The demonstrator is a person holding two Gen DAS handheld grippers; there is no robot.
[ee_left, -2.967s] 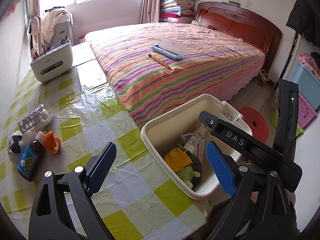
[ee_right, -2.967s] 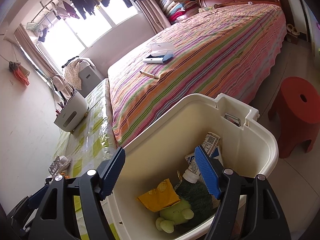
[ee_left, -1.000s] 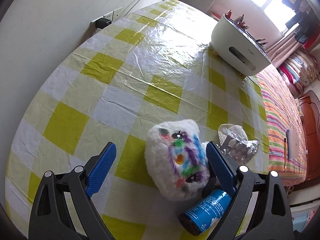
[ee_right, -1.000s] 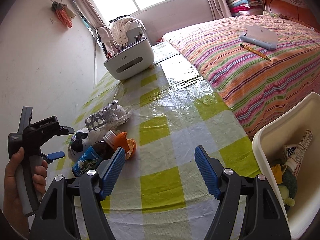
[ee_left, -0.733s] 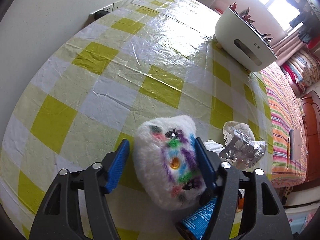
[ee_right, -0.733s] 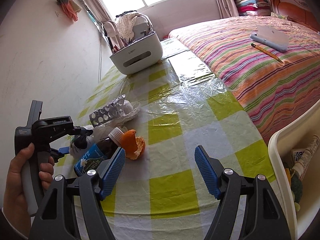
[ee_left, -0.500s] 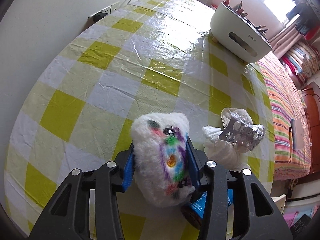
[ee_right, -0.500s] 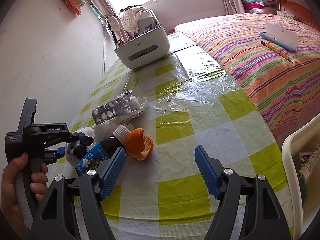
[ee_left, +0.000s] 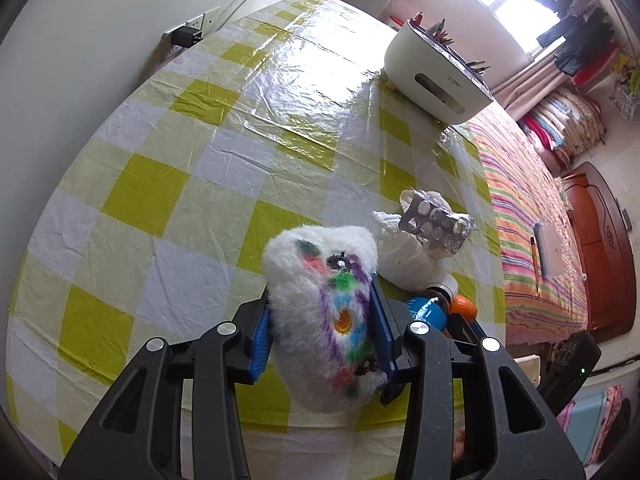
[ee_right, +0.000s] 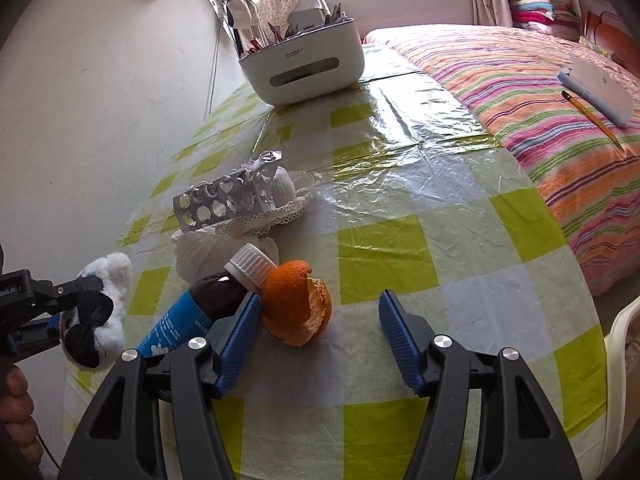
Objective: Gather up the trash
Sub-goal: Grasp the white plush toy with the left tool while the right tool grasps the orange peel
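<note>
Left gripper [ee_left: 322, 330] jaws now clamping fluffy toy [ee_left: 324, 312], right gripper [ee_right: 320, 334] jaws closing, nothing gripped.

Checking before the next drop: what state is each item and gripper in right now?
left gripper: jaws closing, clamped on the plush toy
plush toy: gripped
right gripper: closing, orange peel between jaws, not pinched
orange peel: lying on table
bottle: capped, on its side
blister pack: emptied, crumpled
</note>
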